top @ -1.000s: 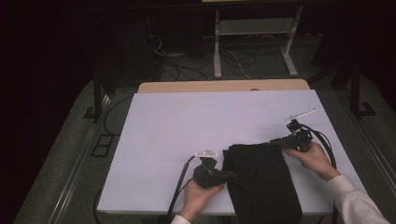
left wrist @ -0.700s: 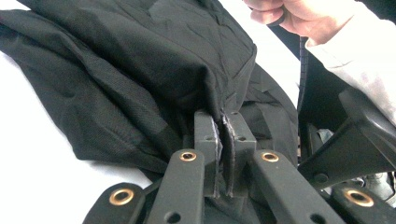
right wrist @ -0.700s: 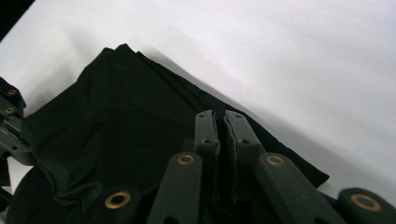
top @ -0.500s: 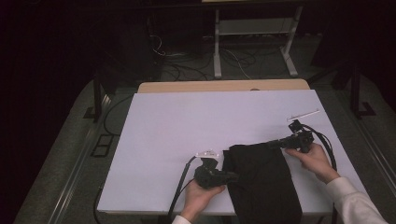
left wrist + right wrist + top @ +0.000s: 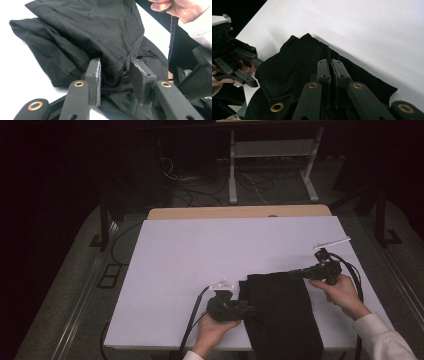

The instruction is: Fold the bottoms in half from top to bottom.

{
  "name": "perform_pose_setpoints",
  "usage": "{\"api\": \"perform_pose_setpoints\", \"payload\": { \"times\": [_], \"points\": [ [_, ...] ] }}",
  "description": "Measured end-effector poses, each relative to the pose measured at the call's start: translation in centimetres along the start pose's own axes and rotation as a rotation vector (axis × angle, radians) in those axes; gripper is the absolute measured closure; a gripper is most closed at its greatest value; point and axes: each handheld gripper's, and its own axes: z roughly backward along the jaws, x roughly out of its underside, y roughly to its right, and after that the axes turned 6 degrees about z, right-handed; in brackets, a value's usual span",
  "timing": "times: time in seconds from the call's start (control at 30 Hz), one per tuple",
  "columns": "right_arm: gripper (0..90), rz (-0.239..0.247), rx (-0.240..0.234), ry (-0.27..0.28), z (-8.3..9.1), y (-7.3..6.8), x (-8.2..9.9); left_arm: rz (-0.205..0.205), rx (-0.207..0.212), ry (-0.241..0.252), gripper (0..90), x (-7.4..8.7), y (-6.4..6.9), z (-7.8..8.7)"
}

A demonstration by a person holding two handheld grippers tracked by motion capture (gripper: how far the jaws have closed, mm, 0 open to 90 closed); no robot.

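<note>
A black garment (image 5: 280, 310) lies crumpled on the white table (image 5: 200, 250), hanging over the near edge. My left gripper (image 5: 247, 309) is at its left side. In the left gripper view its jaws have just been opening and stand apart (image 5: 115, 65), with a fold of the garment's hem (image 5: 113, 68) loose between the pads. My right gripper (image 5: 295, 274) is at the garment's far right corner. The right gripper view shows its jaws (image 5: 330, 62) shut on a thin layer of the black cloth (image 5: 294, 62). The left gripper (image 5: 255, 72) also appears at the left of that view.
White tabletop stretches beyond and to the left of the garment. A wooden board edge (image 5: 240, 212) runs along the table's far side. A white metal stand (image 5: 270, 165) and cables (image 5: 190, 190) are on the dark floor behind. Gripper cables (image 5: 192, 320) trail off the near edge.
Both hands stay at the same spots on the garment. The cloth's outline in the high view looks unchanged.
</note>
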Motion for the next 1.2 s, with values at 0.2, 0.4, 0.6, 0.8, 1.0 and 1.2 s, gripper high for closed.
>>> {"api": "perform_pose_setpoints", "payload": {
  "times": [0.2, 0.4, 0.6, 0.8, 1.0, 1.2],
  "points": [
    [84.4, -0.004, -0.008, 0.011, 0.6, -0.5, 0.2, -0.004, -0.033, 0.049, 45.3, -0.5, 0.3, 0.6],
    [84.3, 0.008, -0.013, 0.020, 1.3, -1.2, 0.5, -0.015, -0.047, 0.062, 33.9, -1.1, 0.4, 0.9],
    [84.4, 0.011, -0.018, 0.036, 2.0, -1.9, 0.9, -0.020, -0.050, 0.069, 28.2, -1.6, 0.3, 1.1],
    [84.4, 0.018, -0.023, 0.048, 2.4, -2.9, 1.3, -0.036, -0.063, 0.073, 22.9, -2.7, 0.1, 1.1],
    [84.3, 0.034, -0.034, 0.065, 2.5, -3.8, 2.0, -0.036, -0.098, 0.101, 18.0, -3.6, -0.3, 1.2],
    [84.3, 0.032, -0.065, 0.076, 2.7, -4.7, 3.2, -0.020, -0.118, 0.127, 17.6, -4.3, -0.8, 1.2]
  ]
}}
